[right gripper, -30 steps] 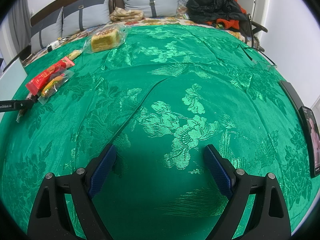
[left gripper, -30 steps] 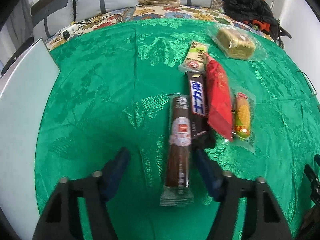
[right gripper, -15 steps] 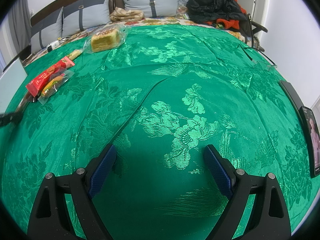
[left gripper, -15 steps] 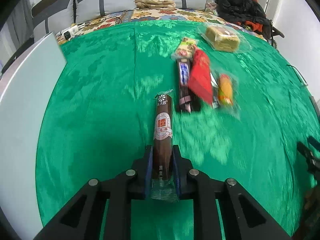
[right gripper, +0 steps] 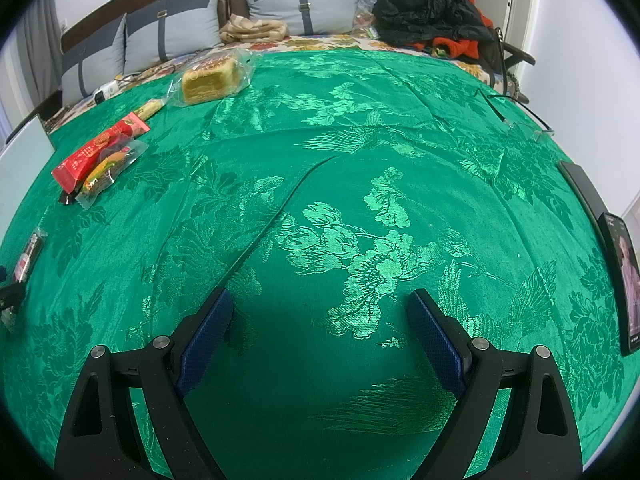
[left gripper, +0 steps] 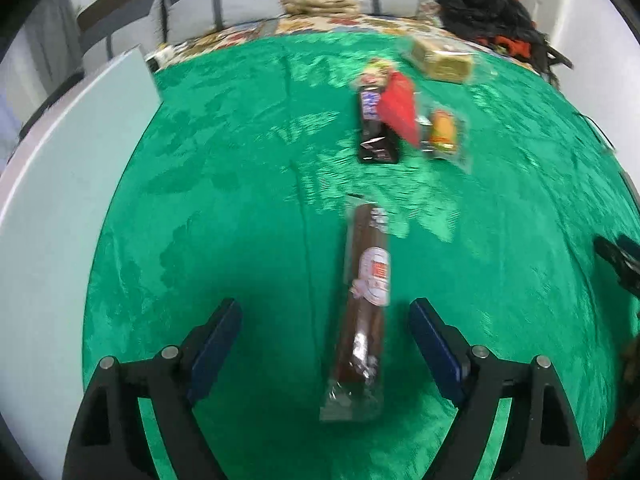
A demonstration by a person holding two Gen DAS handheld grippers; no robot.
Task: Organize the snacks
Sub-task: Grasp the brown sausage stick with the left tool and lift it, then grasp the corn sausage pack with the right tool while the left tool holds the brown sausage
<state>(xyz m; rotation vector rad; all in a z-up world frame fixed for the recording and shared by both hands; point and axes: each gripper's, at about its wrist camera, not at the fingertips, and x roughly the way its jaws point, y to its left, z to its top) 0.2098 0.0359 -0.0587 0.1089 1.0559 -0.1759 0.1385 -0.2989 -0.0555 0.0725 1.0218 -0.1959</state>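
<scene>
Left wrist view only: we see long brown sausage stick in clear wrapper (left gripper: pixel 365 304) lying between spread left gripper (left gripper: pixel 325 340) fingers, untouched. Right gripper (right gripper: pixel 320 332) hovers over green brocade cloth (right gripper: pixel 360 184), jaws apart, holding nothing.

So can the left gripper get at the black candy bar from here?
Probably yes: the left gripper is open, and only the brown sausage stick lies between it and the black candy bar.

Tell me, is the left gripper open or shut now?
Open: the left gripper has its fingers spread, touching nothing; the sausage stick lies between them.
</scene>
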